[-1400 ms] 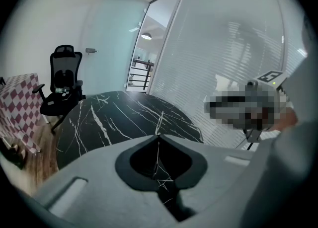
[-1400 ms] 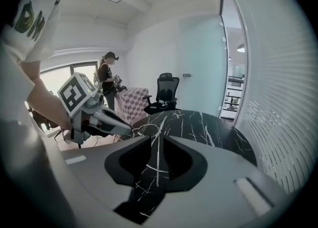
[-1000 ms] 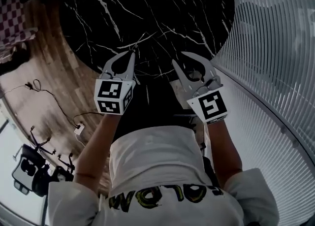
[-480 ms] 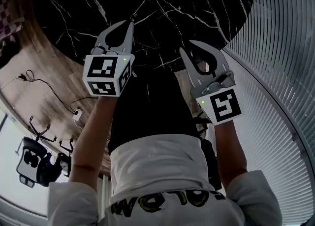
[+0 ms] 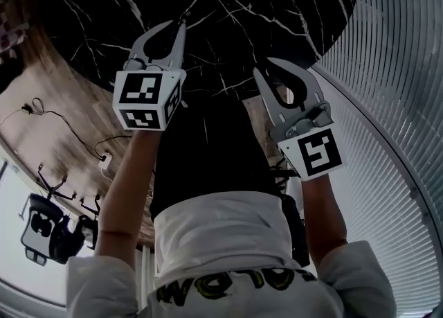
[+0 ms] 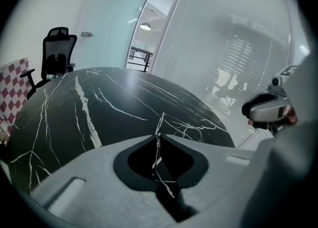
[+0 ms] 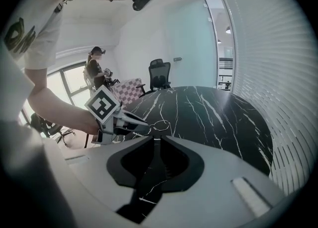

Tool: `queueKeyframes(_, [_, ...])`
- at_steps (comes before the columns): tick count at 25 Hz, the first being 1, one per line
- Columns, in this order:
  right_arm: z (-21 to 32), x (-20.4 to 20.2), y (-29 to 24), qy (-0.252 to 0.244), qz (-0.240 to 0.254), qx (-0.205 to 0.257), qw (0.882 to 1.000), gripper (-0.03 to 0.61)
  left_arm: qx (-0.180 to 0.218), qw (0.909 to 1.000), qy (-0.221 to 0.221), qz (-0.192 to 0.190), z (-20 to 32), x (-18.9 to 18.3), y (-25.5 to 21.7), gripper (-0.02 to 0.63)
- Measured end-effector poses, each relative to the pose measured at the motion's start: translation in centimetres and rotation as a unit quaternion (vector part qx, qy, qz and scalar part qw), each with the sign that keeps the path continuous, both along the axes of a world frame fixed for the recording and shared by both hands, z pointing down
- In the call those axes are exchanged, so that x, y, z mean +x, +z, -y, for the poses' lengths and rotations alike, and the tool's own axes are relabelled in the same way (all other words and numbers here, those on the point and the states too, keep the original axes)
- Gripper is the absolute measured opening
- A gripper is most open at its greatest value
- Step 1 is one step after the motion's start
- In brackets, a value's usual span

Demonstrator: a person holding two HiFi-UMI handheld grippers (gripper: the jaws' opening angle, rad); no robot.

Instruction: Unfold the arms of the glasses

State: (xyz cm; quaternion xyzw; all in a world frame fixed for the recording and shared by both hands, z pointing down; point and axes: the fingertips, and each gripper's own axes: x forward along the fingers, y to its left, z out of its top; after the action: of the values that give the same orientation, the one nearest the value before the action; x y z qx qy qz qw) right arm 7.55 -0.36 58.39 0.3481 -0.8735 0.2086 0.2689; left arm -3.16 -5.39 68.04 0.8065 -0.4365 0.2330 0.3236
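L gripper (image 5: 178, 25) jaws just cracked open, wire glasses (image 7: 160, 122) at the tips (whether gripped, unclear). R gripper (image 5: 263, 67) jaws together, empty.

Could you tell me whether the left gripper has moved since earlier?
Yes: the left gripper moved farther in past the near rim of the table; its jaws have just been opening with the glasses between them.

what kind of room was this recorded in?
Probably an office meeting room: a round black marble table, a high-backed office chair beside it, and a glass wall with horizontal blinds curving round one side.
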Motion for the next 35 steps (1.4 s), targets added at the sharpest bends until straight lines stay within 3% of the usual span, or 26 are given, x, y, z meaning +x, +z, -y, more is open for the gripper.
queueKeyframes(3, [-0.3,0.1,-0.4,-0.002,-0.003,0.005,1.000,0.044,0.009,1.0000,0.002,0.002,0.0,0.1,-0.2,0.045])
queueKeyframes(6, [-0.4,0.1,-1.4,-0.002,-0.004,0.021,1.000,0.044,0.032,0.9994,-0.001,0.012,0.3,-0.1,-1.3,0.106])
queueKeyframes(14, [-0.1,-0.3,-9.3,0.001,0.015,0.092,0.996,0.037,0.079,0.9968,-0.007,-0.004,-1.8,-0.6,-9.7,0.110])
queueKeyframes(18, [0.2,-0.7,-14.5,0.007,0.031,0.123,0.992,0.037,0.108,0.9938,-0.015,-0.020,-3.1,-1.0,-15.3,0.069])
queueKeyframes(21, [-0.1,-0.4,-17.3,0.011,0.036,0.124,0.992,0.037,0.113,0.9929,-0.015,-0.035,-4.1,-0.8,-19.0,0.003])
queueKeyframes(25, [-0.2,-0.6,-20.8,0.020,0.066,0.138,0.988,0.035,0.122,0.9914,-0.008,-0.045,-5.0,-0.2,-23.1,0.002])
queueKeyframes(35, [-0.7,-1.7,-30.4,0.025,0.097,0.207,0.973,0.031,0.197,0.9776,0.012,-0.073,-5.3,1.6,-34.0,0.003])
